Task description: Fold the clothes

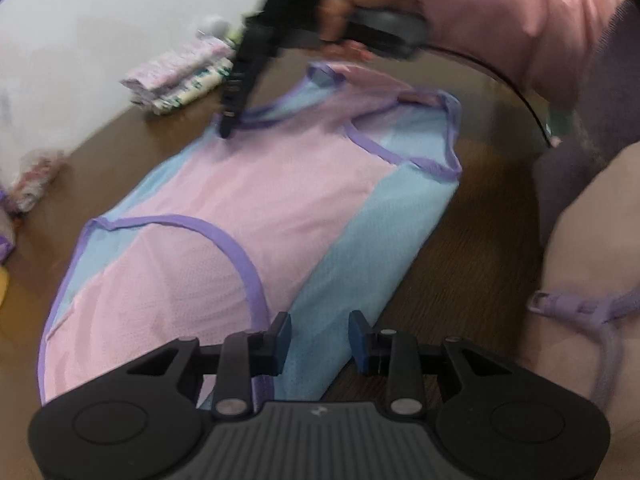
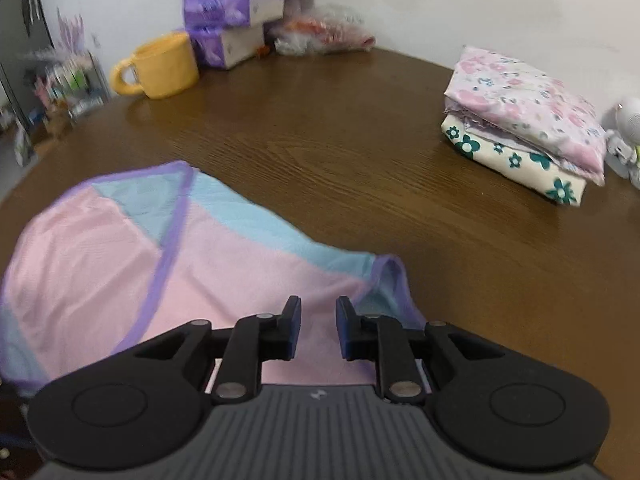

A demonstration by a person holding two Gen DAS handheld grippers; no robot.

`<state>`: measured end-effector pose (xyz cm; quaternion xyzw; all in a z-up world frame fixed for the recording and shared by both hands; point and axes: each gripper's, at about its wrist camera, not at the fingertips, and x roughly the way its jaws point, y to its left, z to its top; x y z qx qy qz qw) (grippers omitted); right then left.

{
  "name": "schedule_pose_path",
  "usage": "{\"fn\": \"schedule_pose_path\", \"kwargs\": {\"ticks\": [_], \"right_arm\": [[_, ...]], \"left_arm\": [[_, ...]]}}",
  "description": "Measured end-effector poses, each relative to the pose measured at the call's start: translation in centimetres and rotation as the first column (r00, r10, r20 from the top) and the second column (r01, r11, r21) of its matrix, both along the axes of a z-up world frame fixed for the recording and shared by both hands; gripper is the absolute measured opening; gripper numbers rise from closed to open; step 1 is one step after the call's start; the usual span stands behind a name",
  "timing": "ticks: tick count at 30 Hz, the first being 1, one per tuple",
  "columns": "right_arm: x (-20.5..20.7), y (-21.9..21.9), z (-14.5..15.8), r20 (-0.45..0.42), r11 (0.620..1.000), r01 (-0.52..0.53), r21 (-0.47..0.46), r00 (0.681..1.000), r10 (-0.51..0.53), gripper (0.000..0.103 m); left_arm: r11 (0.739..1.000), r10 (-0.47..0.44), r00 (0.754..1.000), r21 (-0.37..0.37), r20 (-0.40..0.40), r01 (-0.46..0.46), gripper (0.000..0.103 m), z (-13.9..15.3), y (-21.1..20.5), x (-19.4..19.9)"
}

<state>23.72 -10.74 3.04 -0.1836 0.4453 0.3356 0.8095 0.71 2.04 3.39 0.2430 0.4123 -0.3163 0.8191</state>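
A pink and light-blue garment with purple trim lies spread on the brown wooden table. My left gripper is open, hovering over the garment's near blue side. My right gripper is open above the pink part near a purple-trimmed opening. In the left wrist view the right gripper points down with its tips on the garment's far purple edge. The garment also shows in the right wrist view.
A stack of folded floral clothes sits at the table's right. A yellow mug, purple tissue boxes and plastic bags stand at the back by the wall. A person's pink sleeve is at the right.
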Motion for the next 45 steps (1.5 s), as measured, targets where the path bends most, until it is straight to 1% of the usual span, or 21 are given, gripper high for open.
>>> {"fn": "schedule_pose_path", "kwargs": {"ticks": [4, 6, 8, 10, 14, 16, 18, 20, 22, 23, 24, 25, 26, 28, 31, 33, 34, 36, 38, 42, 45], "right_arm": [[2.1, 1.3, -1.1, -0.024, 0.998, 0.019, -0.065, 1.000, -0.020, 0.017], [2.9, 1.5, -1.3, -0.017, 0.998, 0.033, -0.062, 0.999, -0.034, 0.017], [4.0, 1.6, -1.5, -0.010, 0.996, 0.065, -0.058, 0.998, -0.065, 0.017], [4.7, 1.6, -1.5, -0.014, 0.995, 0.084, -0.045, 0.996, -0.085, 0.017], [3.8, 0.5, -0.7, -0.039, 0.997, 0.078, 0.019, 0.996, -0.077, 0.020], [2.1, -0.6, 0.2, -0.038, 0.997, 0.048, 0.066, 0.998, -0.046, 0.028], [-0.8, -2.0, 1.3, -0.011, 0.995, 0.004, 0.096, 1.000, -0.003, 0.035], [-3.9, -3.8, 2.1, 0.013, 0.994, -0.033, 0.108, 0.999, 0.032, 0.041], [-7.3, -5.9, 2.6, 0.046, 0.991, -0.052, 0.126, 0.998, 0.046, 0.056], [-9.2, -7.1, 2.8, 0.069, 0.989, -0.050, 0.136, 0.997, 0.041, 0.061], [-10.6, -8.1, 2.9, 0.090, 0.989, -0.038, 0.146, 0.996, 0.025, 0.072], [-12.1, -9.2, 3.0, 0.111, 0.987, -0.026, 0.157, 0.994, 0.008, 0.083], [-13.5, -10.3, 3.0, 0.132, 0.986, -0.011, 0.165, 0.991, -0.011, 0.087], [-16.1, -12.4, 2.3, 0.172, 0.984, 0.037, 0.172, 0.983, -0.067, 0.101], [-19.1, -15.1, 1.0, 0.218, 0.969, 0.149, 0.198, 0.957, -0.192, 0.103], [-20.4, -16.6, 0.2, 0.211, 0.940, 0.230, 0.251, 0.935, -0.285, 0.103], [-21.0, -17.3, -0.2, 0.199, 0.921, 0.267, 0.283, 0.923, -0.328, 0.103], [-21.9, -18.5, -0.7, 0.150, 0.880, 0.313, 0.358, 0.911, -0.385, 0.103], [-22.6, -19.0, -1.1, 0.123, 0.866, 0.331, 0.376, 0.908, -0.401, 0.103], [-23.8, -19.6, -1.2, 0.130, 0.853, 0.354, 0.383, 0.894, -0.429, 0.103], [-24.5, -19.9, -1.4, 0.125, 0.845, 0.361, 0.395, 0.890, -0.439, 0.103]], "left_arm": [[0.993, -0.091, 0.992, 0.072, -0.085, 0.097, 0.028, 0.5, -1.1, 1.4], [0.986, -0.127, 0.985, 0.096, -0.114, 0.138, 0.026, 0.6, -1.6, 1.7], [0.979, -0.153, 0.981, 0.113, -0.122, 0.167, 0.023, 0.6, -1.9, 1.6], [0.976, -0.167, 0.978, 0.117, -0.127, 0.182, 0.021, 0.5, -2.0, 1.4], [0.982, -0.153, 0.982, 0.098, -0.108, 0.163, 0.023, 0.5, -1.6, 0.8], [0.989, -0.130, 0.988, 0.063, -0.085, 0.136, 0.024, 0.9, -1.0, 0.5], [0.995, -0.100, 0.994, 0.016, -0.050, 0.101, 0.030, 1.5, -0.3, 0.2], [0.998, -0.056, 0.998, -0.034, 0.005, 0.057, 0.058, 2.3, 0.3, -0.4], [0.996, 0.011, 0.998, -0.090, 0.060, -0.006, 0.070, 2.5, 0.9, -1.4], [0.992, 0.047, 0.995, -0.119, 0.085, -0.037, 0.077, 2.6, 1.2, -2.0], [0.987, 0.083, 0.990, -0.149, 0.109, -0.067, 0.082, 2.7, 1.5, -2.5], [0.979, 0.120, 0.984, -0.180, 0.132, -0.096, 0.089, 2.8, 1.8, -3.1], [0.971, 0.162, 0.974, -0.202, 0.155, -0.130, 0.093, 2.7, 2.0, -3.7], [0.949, 0.250, 0.951, -0.242, 0.181, -0.203, 0.093, 2.1, 1.9, -4.8], [0.894, 0.378, 0.910, -0.325, 0.171, -0.310, 0.093, 1.3, 2.3, -6.3], [0.851, 0.443, 0.885, -0.378, 0.145, -0.364, 0.093, 1.2, 2.8, -7.2], [0.840, 0.464, 0.875, -0.382, 0.137, -0.385, 0.093, 1.3, 3.0, -7.5], [0.833, 0.493, 0.860, -0.359, 0.134, -0.421, 0.093, 1.6, 2.9, -7.9], [0.823, 0.510, 0.851, -0.358, 0.125, -0.441, 0.093, 1.5, 2.6, -8.3], [0.799, 0.540, 0.835, -0.375, 0.102, -0.471, 0.093, 1.4, 2.3, -9.1], [0.790, 0.562, 0.821, -0.359, 0.099, -0.497, 0.093, 1.2, 2.0, -9.3]]}}
